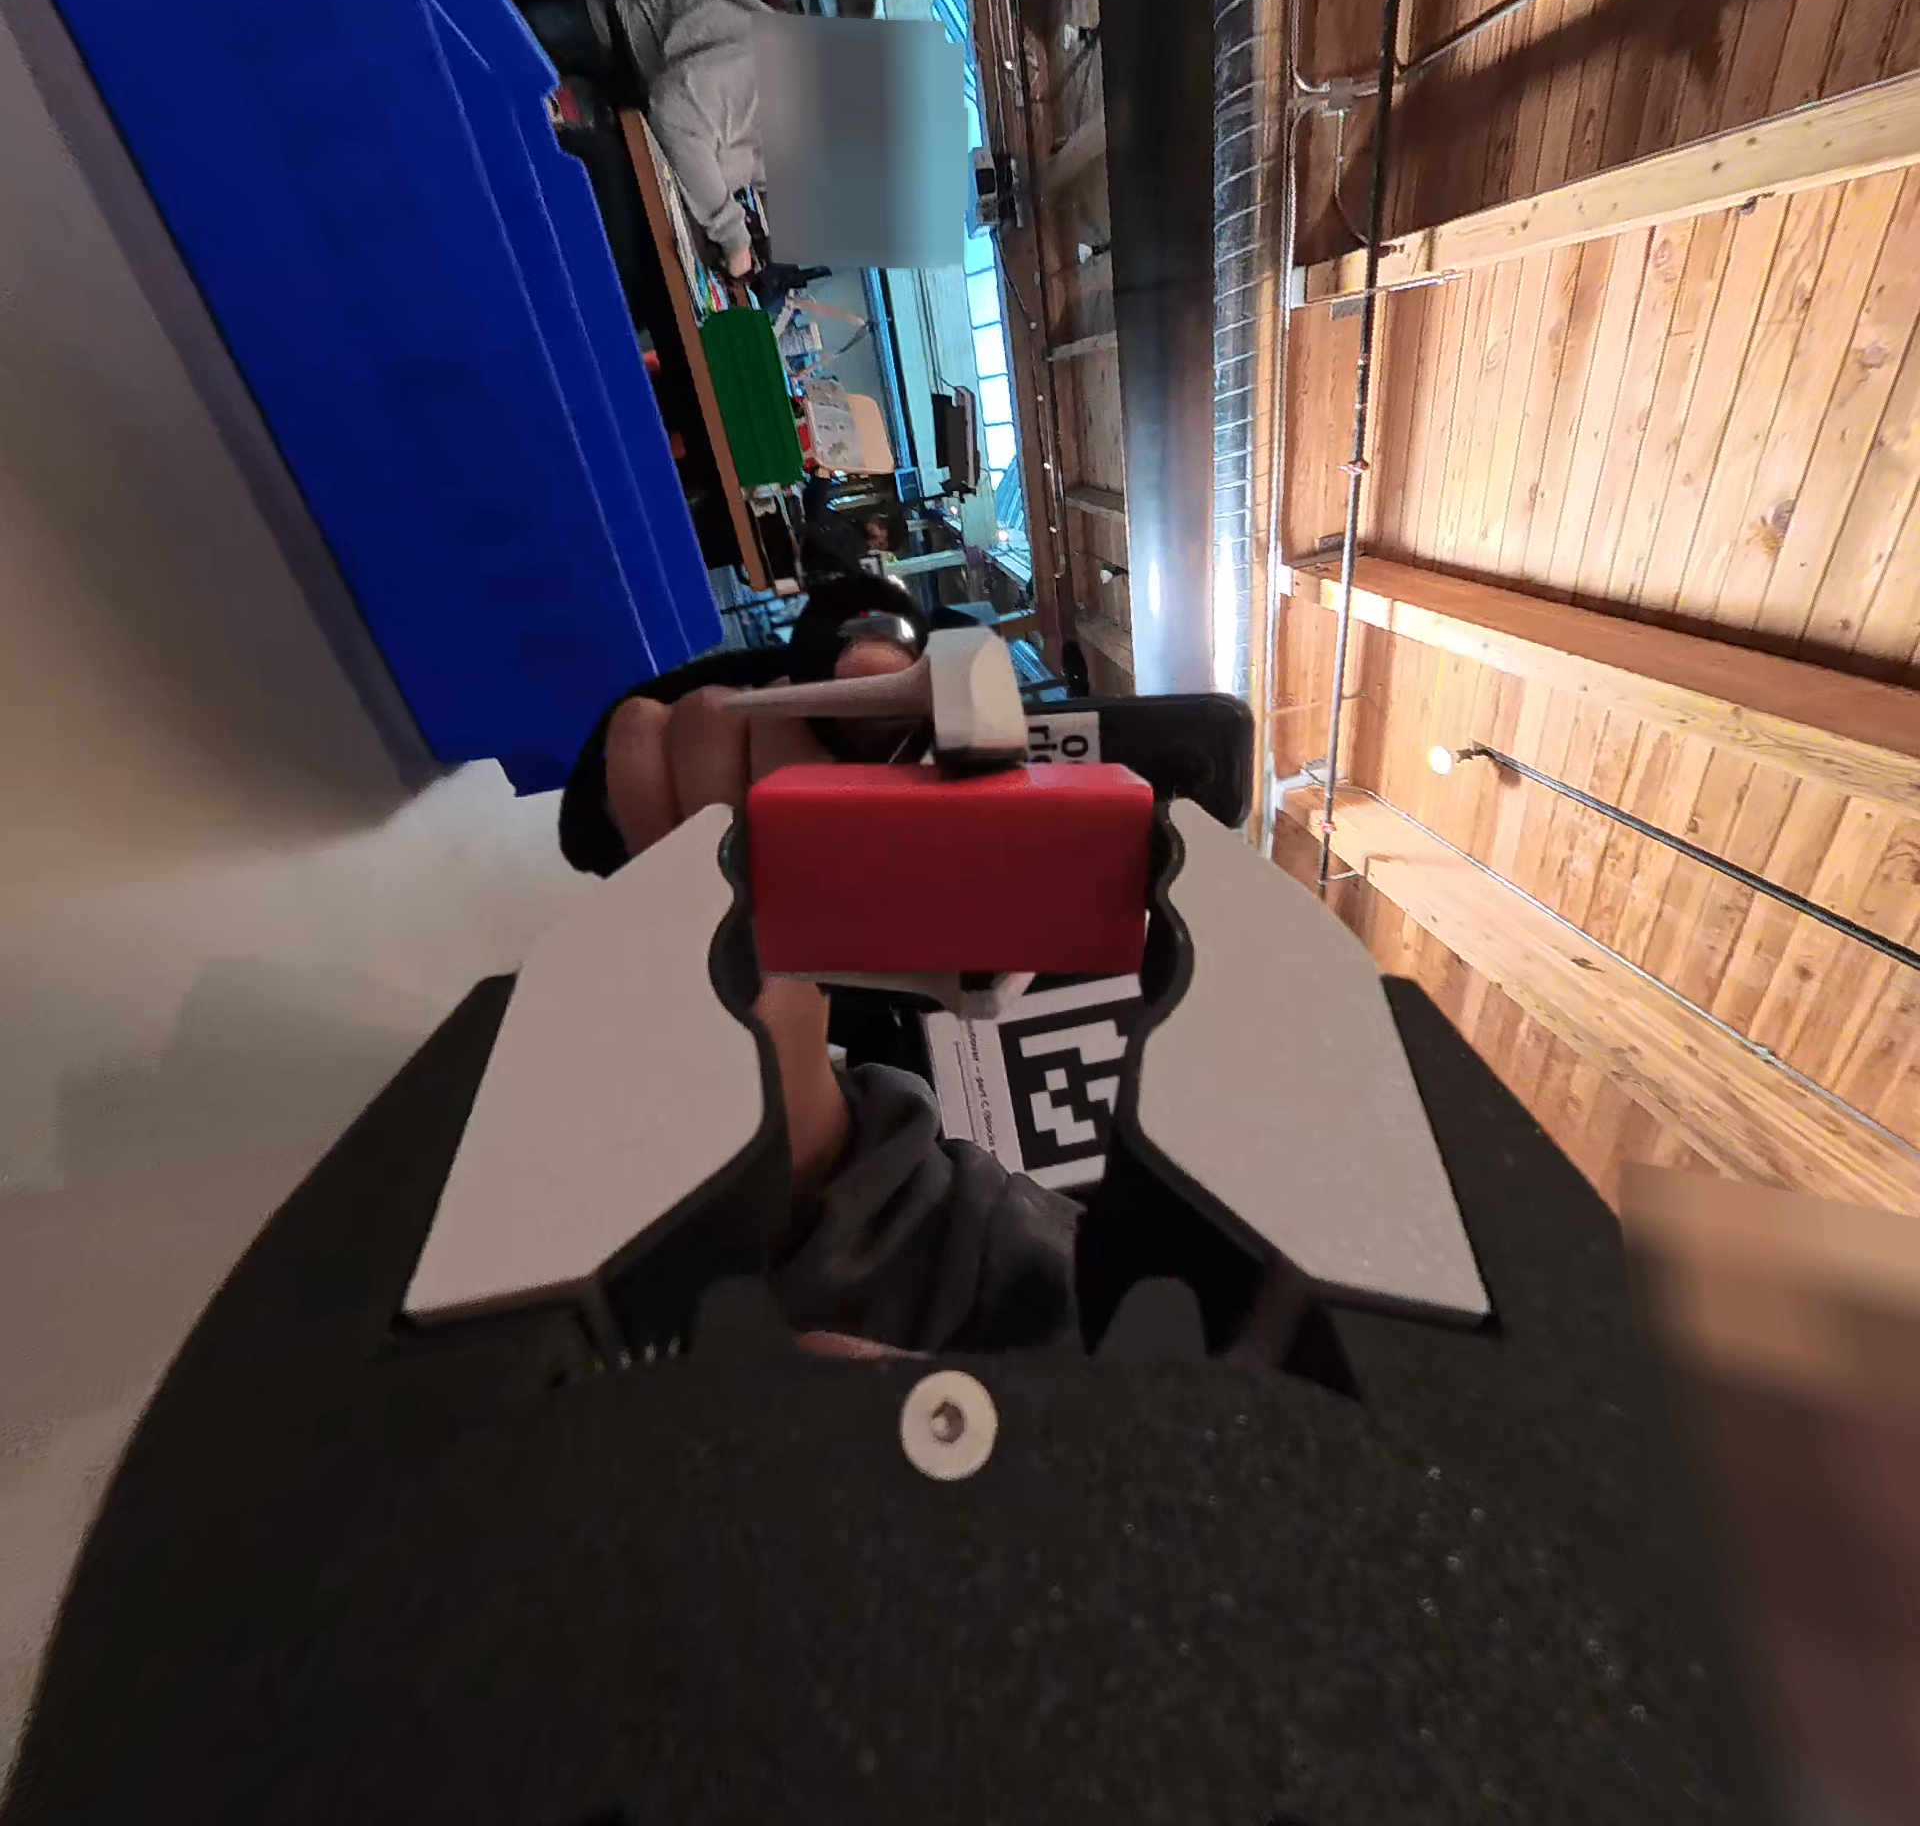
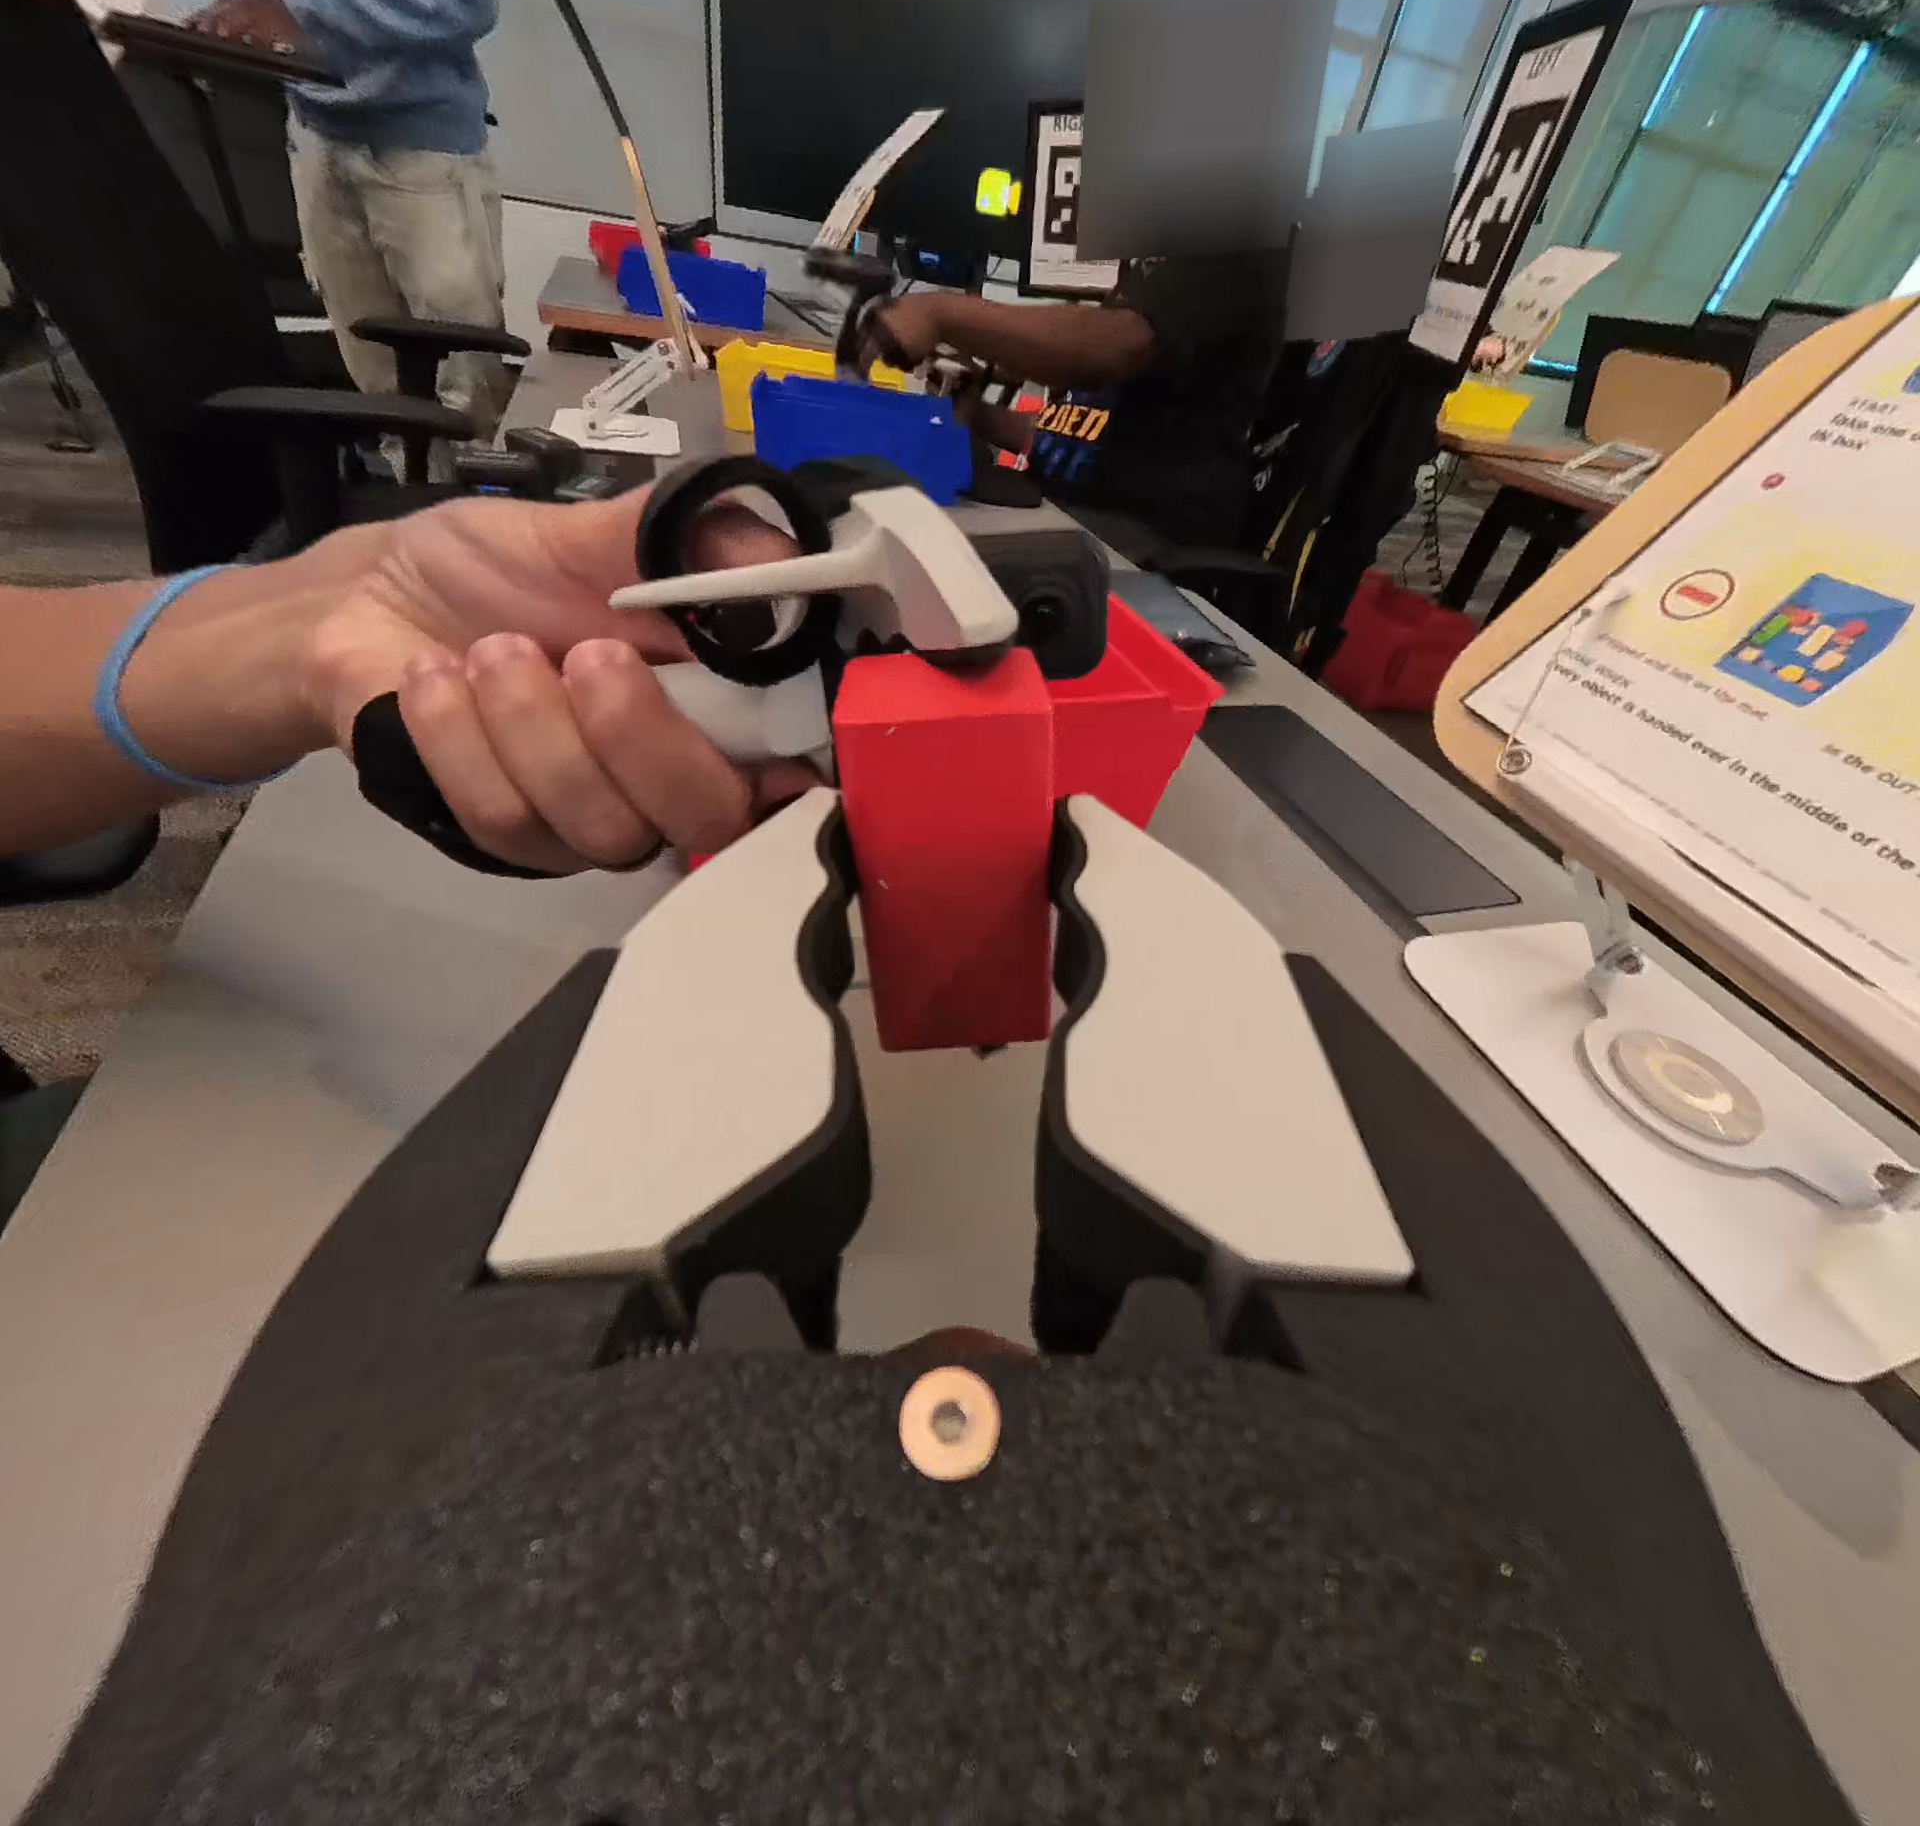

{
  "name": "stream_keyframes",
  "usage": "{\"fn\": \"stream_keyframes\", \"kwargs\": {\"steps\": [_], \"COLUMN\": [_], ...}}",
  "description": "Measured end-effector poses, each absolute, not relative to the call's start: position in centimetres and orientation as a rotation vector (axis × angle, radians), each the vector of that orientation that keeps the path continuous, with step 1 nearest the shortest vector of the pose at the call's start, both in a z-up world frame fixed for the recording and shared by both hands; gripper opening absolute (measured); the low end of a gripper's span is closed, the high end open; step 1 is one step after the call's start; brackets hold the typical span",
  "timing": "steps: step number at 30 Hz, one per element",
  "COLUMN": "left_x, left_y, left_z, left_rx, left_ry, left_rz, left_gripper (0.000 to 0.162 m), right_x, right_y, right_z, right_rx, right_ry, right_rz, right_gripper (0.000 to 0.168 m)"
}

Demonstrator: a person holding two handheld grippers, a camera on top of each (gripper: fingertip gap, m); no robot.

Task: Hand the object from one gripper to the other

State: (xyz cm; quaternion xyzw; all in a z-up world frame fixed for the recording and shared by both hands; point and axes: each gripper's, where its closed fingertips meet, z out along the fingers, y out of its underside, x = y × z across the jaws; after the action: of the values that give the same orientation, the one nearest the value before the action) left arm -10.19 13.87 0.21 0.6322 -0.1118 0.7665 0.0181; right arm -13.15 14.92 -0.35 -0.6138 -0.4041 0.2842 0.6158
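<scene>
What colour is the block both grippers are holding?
Red block, clearest in the right wrist view.

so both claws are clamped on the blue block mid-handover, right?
Not blue: the block is red. The right wrist view shows the right claw shut on it, and the left wrist view shows the left claw shut on it too.

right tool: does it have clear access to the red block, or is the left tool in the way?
Probably yes. The right tool already has its fingers on both sides of the red block's lower part. The left tool pinches it along the other axis, from the top end, so it leaves those sides free.
</scene>
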Motion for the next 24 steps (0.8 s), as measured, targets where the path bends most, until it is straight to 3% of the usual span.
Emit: {"fn": "stream_keyframes", "kwargs": {"steps": [9, 15, 20, 24], "left_x": [-13.3, -18.4, -22.1, -22.0], "left_y": [13.4, 12.8, 13.3, 13.2], "left_z": [2.0, -3.1, -4.2, -3.9], "left_rx": [2.155, 2.793, 3.217, 3.261], "left_ry": [-0.651, -1.017, -1.118, -1.176], "left_rz": [2.398, 2.059, 1.838, 1.778], "left_gripper": [0.076, 0.069, 0.06, 0.059], "right_x": [-10.8, 2.7, 15.7, 18.6], "right_y": [14.7, 17.9, 19.4, 18.3], "right_z": [2.1, 4.4, -3.3, -10.8], "right_rx": [-1.437, -1.653, -2.176, -2.577], "right_ry": [-0.899, -0.521, 0.046, 0.197], "right_rz": [0.637, 0.395, 0.188, 0.078], "right_gripper": [0.035, 0.035, 0.036, 0.035]}}
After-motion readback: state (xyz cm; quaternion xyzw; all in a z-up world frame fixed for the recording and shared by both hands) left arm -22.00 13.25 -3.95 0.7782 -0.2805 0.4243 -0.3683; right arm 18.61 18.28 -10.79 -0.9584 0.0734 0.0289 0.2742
